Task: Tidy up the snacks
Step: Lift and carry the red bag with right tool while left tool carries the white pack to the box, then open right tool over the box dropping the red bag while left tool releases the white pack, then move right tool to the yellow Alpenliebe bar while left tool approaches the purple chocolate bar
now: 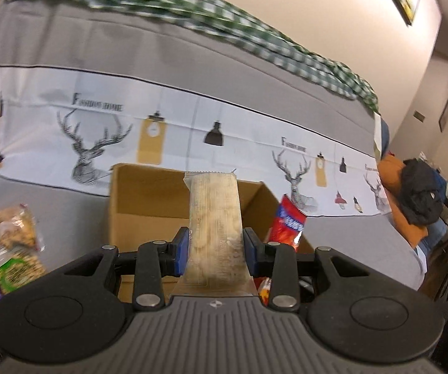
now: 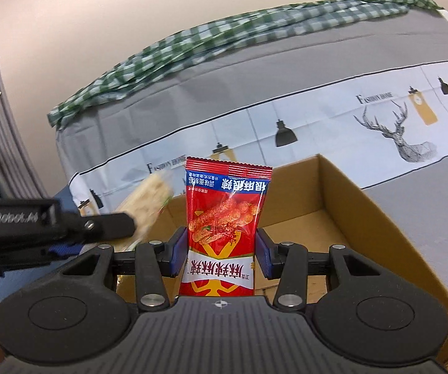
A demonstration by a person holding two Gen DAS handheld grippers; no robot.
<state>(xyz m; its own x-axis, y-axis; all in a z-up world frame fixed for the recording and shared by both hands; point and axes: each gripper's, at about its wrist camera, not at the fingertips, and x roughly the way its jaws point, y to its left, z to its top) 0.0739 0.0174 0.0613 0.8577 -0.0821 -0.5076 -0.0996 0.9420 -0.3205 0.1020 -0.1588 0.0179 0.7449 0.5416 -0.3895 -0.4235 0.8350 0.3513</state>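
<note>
Two grippers each carry a snack above an open cardboard box (image 2: 364, 205) that sits on a grey-covered bed (image 1: 52, 193), near the printed white band with deer heads and lamps (image 1: 193, 118) that crosses the cover. A green checked cloth (image 1: 193, 9) lies bunched along the far edge of the bed, against the wall. The box shows a bare cardboard floor in the right wrist view. The left gripper (image 1: 215, 249) has its blue pads pressed on both sides of a pale clear-wrapped snack packet (image 1: 214, 218), which stands upright over the box's near wall. The right gripper (image 2: 221, 249) clamps a red snack packet (image 2: 224, 218), upright, over the box's left corner. Loose snack bags (image 1: 15, 243) lie blurred on the bed left of the box.
</note>
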